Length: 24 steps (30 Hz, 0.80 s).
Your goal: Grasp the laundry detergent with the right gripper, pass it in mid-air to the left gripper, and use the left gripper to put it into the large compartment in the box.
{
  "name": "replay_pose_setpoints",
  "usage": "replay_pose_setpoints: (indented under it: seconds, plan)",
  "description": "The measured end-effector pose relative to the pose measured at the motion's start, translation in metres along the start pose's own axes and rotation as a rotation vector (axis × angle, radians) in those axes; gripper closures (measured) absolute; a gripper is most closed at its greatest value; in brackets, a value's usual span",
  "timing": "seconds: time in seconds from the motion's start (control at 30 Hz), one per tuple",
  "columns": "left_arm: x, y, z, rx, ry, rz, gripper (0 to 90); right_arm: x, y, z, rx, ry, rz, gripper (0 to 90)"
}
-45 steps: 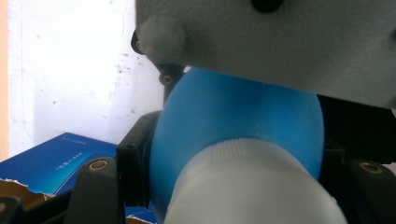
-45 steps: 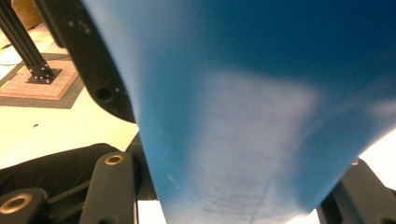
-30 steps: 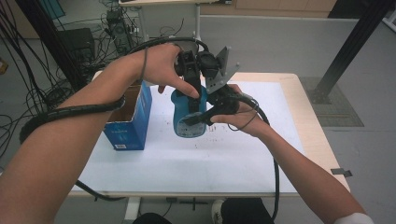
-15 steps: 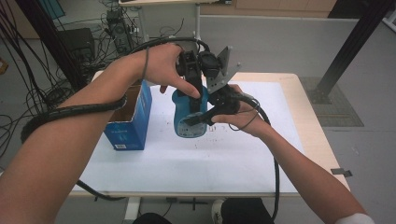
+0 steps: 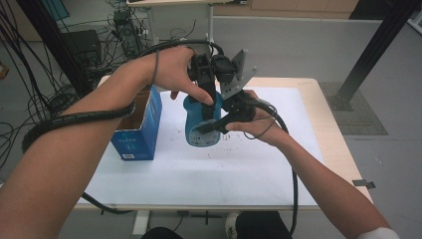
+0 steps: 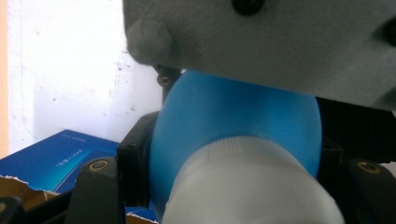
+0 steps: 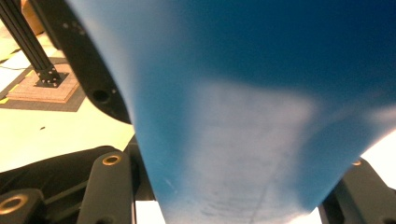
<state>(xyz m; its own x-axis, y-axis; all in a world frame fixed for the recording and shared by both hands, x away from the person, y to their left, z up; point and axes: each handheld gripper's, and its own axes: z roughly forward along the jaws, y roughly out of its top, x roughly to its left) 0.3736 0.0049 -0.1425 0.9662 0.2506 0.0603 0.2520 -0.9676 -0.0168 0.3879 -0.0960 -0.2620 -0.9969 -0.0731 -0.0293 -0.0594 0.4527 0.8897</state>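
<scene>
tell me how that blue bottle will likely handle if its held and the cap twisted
The blue bottle looks like smooth plastic, so it may slip or spin. Standing tall on the table, it could tip. The ribbed white cap should give better grip.

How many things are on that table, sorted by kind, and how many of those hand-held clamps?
Blue bottle: 1
Blue cardboard box: 1
Hand-held clamps: 2, the left gripper at the bottle's white cap, the right gripper on its body
Total: 4
</scene>
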Motion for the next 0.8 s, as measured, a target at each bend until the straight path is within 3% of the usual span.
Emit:
replay_pose_setpoints:
  seconds: [0.8]
  plan:
    - [0.0004, 0.0022, -0.0004, -0.004, 0.002, -0.003, 36.1, -0.0017, -0.0019, -0.0019, -0.008, 0.000, 0.001, 42.1]
